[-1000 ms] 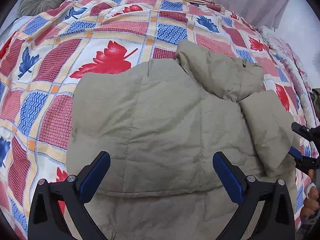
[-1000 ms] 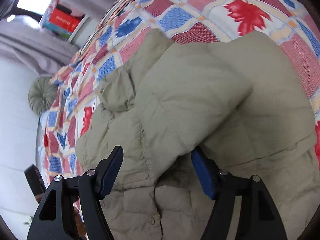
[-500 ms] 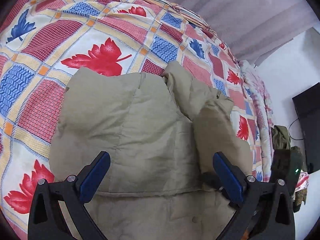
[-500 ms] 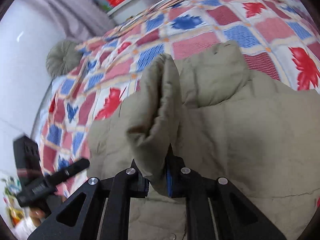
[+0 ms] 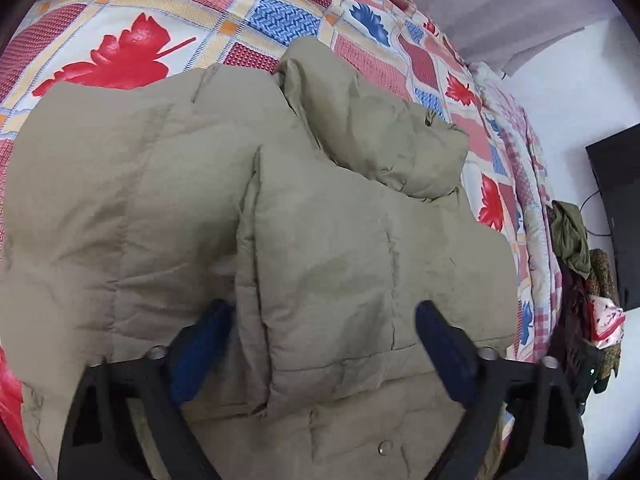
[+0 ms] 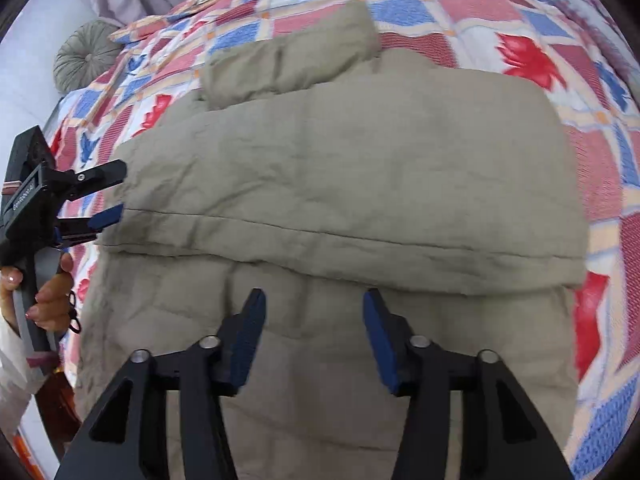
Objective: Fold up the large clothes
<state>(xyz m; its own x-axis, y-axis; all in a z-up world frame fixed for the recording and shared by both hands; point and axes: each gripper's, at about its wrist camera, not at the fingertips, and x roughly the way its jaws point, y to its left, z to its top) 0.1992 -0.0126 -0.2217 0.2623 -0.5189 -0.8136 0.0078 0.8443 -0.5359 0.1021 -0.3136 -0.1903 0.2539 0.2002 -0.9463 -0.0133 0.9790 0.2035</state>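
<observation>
A khaki padded jacket [image 5: 160,208] lies on the bed, and it also shows in the right wrist view [image 6: 360,168]. One sleeve [image 5: 360,248] is folded across the body, its collar [image 5: 376,132] bunched at the far side. My left gripper [image 5: 320,344] is open, its fingers standing on either side of the folded sleeve's edge. It also shows at the left of the right wrist view [image 6: 114,194], open at the jacket's edge. My right gripper [image 6: 314,320] is open and empty, just above the jacket's lower part.
The jacket lies on a quilt [image 5: 120,52] with red and blue leaf squares. A round grey cushion [image 6: 86,56] sits at the bed's far corner. A pile of clothes [image 5: 580,264] and a dark screen [image 5: 620,216] stand beside the bed on the right.
My right gripper carried the sleeve across the jacket body, let it go and opened. My left gripper moved closer to the jacket and stayed open.
</observation>
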